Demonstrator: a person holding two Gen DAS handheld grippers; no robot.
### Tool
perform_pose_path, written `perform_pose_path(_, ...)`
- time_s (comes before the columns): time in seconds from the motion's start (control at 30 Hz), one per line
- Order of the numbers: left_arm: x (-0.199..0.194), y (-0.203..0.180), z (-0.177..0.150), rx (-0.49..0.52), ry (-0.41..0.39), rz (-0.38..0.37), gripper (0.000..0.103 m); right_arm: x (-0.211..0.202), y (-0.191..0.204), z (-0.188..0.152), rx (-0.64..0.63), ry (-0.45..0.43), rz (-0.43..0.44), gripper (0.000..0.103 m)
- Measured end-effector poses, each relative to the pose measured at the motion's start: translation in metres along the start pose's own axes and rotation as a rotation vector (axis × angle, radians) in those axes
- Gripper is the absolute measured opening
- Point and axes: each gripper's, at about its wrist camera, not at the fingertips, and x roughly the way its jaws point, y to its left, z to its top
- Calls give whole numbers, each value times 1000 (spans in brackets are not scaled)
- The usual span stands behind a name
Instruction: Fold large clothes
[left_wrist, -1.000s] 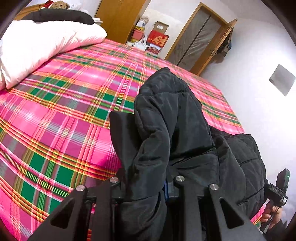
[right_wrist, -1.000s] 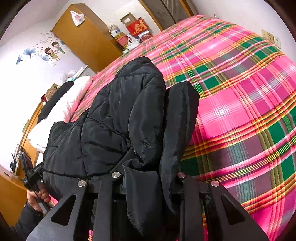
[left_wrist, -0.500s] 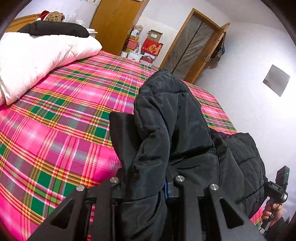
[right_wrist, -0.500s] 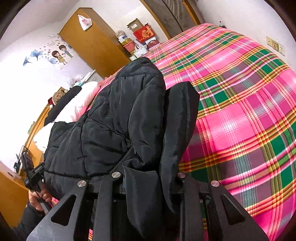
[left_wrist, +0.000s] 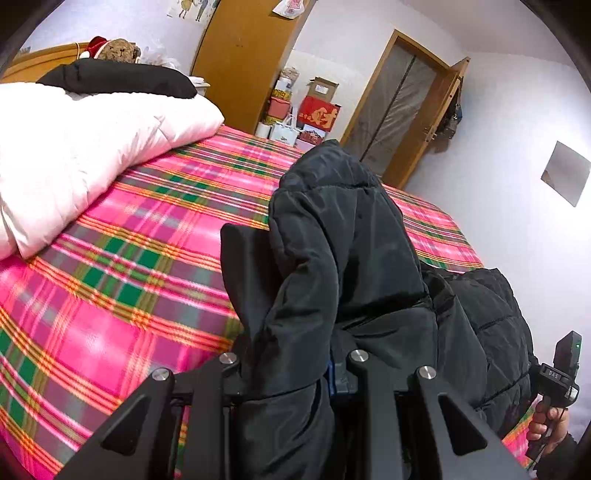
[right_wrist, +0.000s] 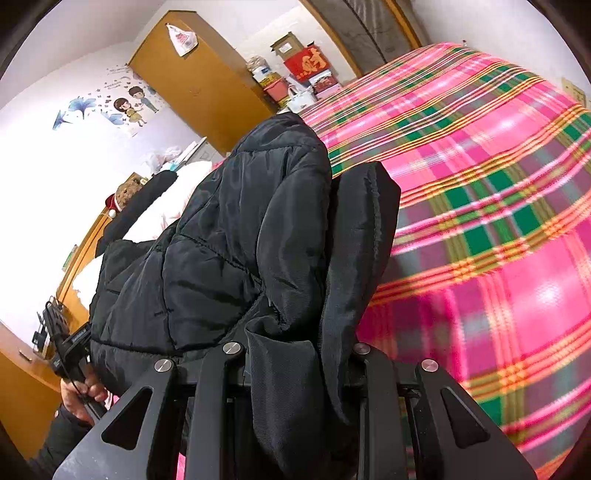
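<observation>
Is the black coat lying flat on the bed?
No. The coat hangs bunched above the bed, pinched in both tongs.

Black padded jacket (right_wrist: 236, 236), bunched, clamped in right gripper (right_wrist: 295, 354), held above pink plaid bedspread (right_wrist: 498, 221). Background: wooden wardrobe (right_wrist: 199, 81), cartoon wall sticker (right_wrist: 125, 107), red box (right_wrist: 306, 64).

Left gripper (left_wrist: 295, 258) jaws clamped on black padded jacket (left_wrist: 351, 258); right gripper (right_wrist: 314, 258) likewise.

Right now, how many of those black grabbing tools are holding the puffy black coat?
2. The left tool pinches one end of the coat; the right tool pinches the other end, above the plaid bed.
</observation>
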Motion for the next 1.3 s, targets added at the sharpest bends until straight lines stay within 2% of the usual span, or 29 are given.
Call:
perform_pose_path(0.2, 39, 33, 7, -5, 16, 32, 26, 53, -1, 3, 11, 37, 7, 24)
perform_pose_path(0.3, 76, 54, -9, -34, 86, 67, 26, 89, -16, -8, 32, 104, -38, 26)
perform_pose_path(0.4, 107, 79, -35, -75, 149, 117, 28, 105, -37, -22, 76, 130, -49, 33)
perform_pose_path(0.53, 115, 100, -56, -146, 128, 81, 37, 106, -45, -30, 79, 132, -35, 45)
perform_pose_path(0.7, 109, 107, -55, -204, 126, 74, 49, 95, -44, -27, 81, 130, -78, 59)
perform_pose_path(0.87, 87, 112, -45, -263, 157, 62, 50, 69, -29, -22, 45, 108, -137, 60)
perform_pose_path(1.0, 51, 106, -40, -220, 93, 88, 50, 38, -3, -19, -49, 32, -219, 60)
perform_pose_path(1.13, 19, 105, -37, -234, 8, 109, 48, 19, 29, -21, -121, -37, -238, 60)
perform_pose_path(1.23, 7, 93, -41, -221, -15, 86, 48, 24, 48, -33, -194, -19, -235, 60)
perform_pose_path(1.3, 15, 79, -48, -165, 19, 72, 48, 43, 48, -45, -216, 45, -250, 60)
